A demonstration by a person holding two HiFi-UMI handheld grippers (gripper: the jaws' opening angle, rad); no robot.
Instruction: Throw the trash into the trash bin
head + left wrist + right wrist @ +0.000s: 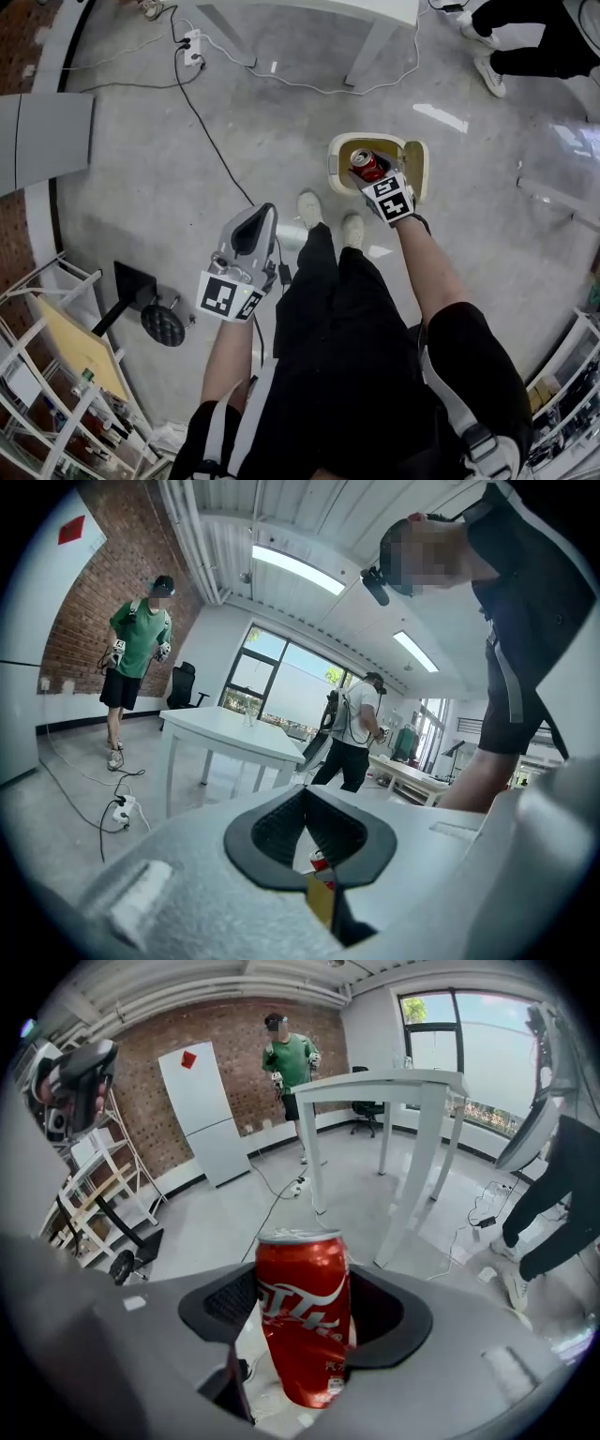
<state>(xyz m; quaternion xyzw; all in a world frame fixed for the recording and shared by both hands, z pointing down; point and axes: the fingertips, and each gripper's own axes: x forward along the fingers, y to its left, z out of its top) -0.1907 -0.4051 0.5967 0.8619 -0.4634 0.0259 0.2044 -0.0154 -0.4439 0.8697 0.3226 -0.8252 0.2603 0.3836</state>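
Right gripper (373, 174) is clamped on a red soda can (366, 165), jaws wide around its body and pads pressing both sides. It points steeply down so the can hangs right over the open mouth of the cream trash bin (335, 165), which stands on the floor just ahead of the person's shoes. The can looks lined up for a drop, not yet let go. Left gripper (259, 219) is empty, jaws closed together, parked off to the side and well apart from the bin, likely just kept clear.

Writing: the can (302, 1321) carries a white cola-style script and ribbon, only partly visible, not fully readable. Small print near its base is too tiny to read. No label visible on the bin.
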